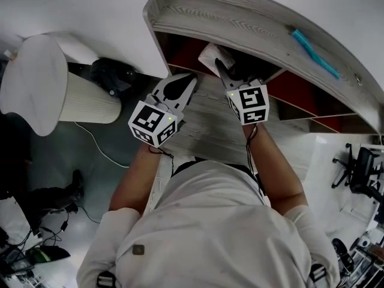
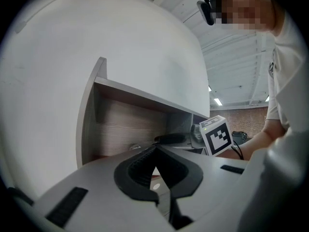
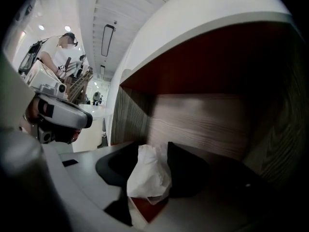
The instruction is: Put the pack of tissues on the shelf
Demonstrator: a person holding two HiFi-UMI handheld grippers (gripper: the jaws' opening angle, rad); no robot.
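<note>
Your pack of tissues [image 3: 147, 175] sits in the compartment at the left end of the shelf [image 1: 240, 17], between the parted jaws of your right gripper [image 1: 223, 68], while your left gripper [image 1: 181, 86] hangs just left of it, outside the shelf, and a pen-like stick [image 1: 315, 53] lies on the shelf top further right.

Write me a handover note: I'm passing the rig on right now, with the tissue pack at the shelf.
Left gripper: shut, empty, held in front of the shelf.
Right gripper: inside the shelf compartment, jaws open, with the pack of tissues between them, apparently not pinched.
Done: the pack appears to rest on the shelf board.
Left: draw the right gripper straight back out without dragging the pack along.
</note>
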